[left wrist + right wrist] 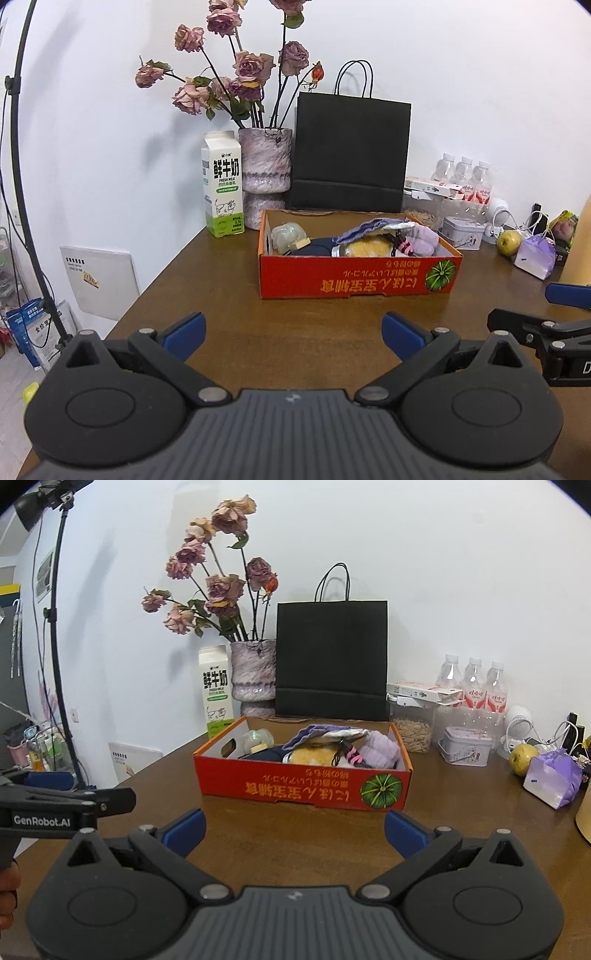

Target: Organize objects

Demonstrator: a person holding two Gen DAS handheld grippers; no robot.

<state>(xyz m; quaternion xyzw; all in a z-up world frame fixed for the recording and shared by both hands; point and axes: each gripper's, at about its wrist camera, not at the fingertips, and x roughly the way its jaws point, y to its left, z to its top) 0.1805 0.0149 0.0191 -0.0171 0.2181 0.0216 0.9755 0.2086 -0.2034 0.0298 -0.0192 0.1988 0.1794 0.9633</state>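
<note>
I am holding both my left gripper (293,332) and right gripper (294,829) spread wide and empty, the red cardboard box (303,788) lying straight ahead, nearer the right one.

1. Bright, even indoor light; soft flower shadows fall left on the wall (480,92).
2. Strong fisheye bending; dark vignette at corners.
3. Mild sheen on the table (461,812); focus sharp.

Both wrist views look forward, low over the table's (229,332) near edge, toward the wall. Both share the red box (354,280) mid-table; the right view sits nearer to it.
</note>
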